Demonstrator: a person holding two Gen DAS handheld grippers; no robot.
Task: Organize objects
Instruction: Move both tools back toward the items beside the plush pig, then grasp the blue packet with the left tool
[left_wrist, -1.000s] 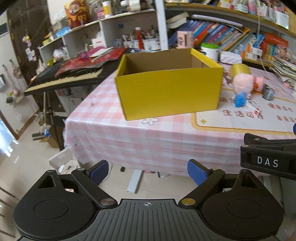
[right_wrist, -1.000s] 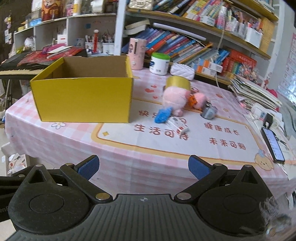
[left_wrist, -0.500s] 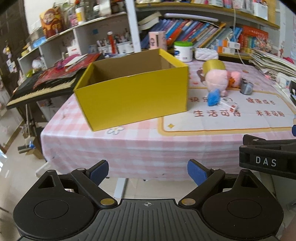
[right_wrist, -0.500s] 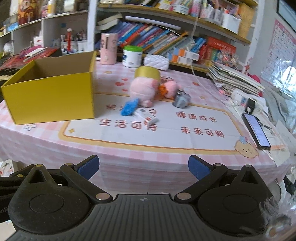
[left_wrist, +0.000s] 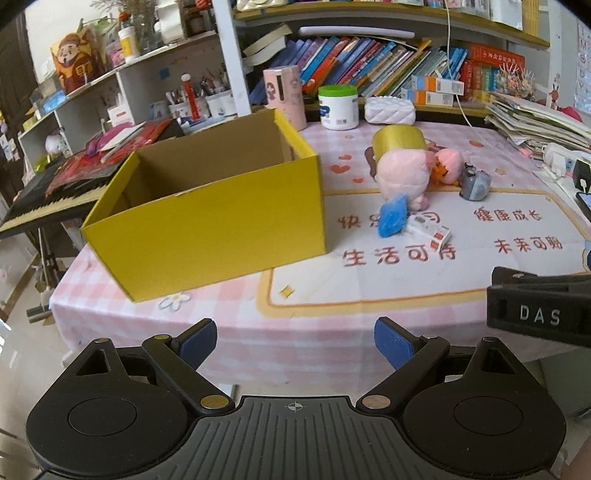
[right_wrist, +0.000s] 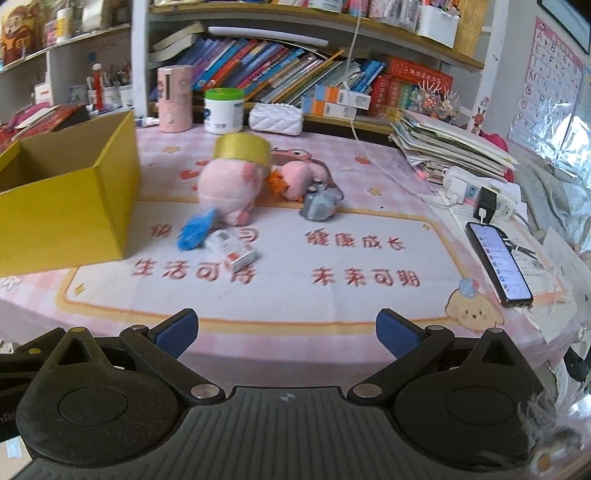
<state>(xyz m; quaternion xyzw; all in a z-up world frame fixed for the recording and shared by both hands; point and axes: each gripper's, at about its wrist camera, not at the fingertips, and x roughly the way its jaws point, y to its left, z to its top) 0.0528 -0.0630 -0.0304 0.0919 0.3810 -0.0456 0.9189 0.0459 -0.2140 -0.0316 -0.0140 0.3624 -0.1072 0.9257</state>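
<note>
Left wrist view: left tool (left_wrist: 294, 341) seen off the near edge of the surface (left_wrist: 229, 332), jaws spread wide, nothing held. Yellow box (left_wrist: 207, 218) stands open-topped on the left of the surface, interior looks empty as far as can be seen. Loose items lie to its right on the printed mat: pink plush (left_wrist: 404, 173) w/ tape roll (left_wrist: 399, 138) just behind it, blue item (left_wrist: 393, 218) touching a small carton (left_wrist: 428, 229), grey toy (left_wrist: 474, 181) further right. Part of the other tool's body marked DAS is seen at right edge.

Right wrist view: right tool (right_wrist: 284, 330) also short of the surface edge, jaws released, empty. Same cluster is seen ahead: pink plush (right_wrist: 227, 190), tape roll (right_wrist: 242, 148), blue item (right_wrist: 194, 229), small carton (right_wrist: 232, 247), grey toy (right_wrist: 319, 205). A phone (right_wrist: 498, 264) on a cable lies at right, near the edge.

Risks, as judged:
- Items are bunched close; a grab at the carton may drag the blue item along or knock it off the front.
- Plush is soft and rounded; may slip from a shallow pinch.
- Tape roll looks propped against the plush; likely to roll once the plush is lifted.
- Box is light cardboard; a bump on the wall when dropping things in could shove it toward the left edge.
- Phone cable could be snagged by a wide sweep to the right.
</note>
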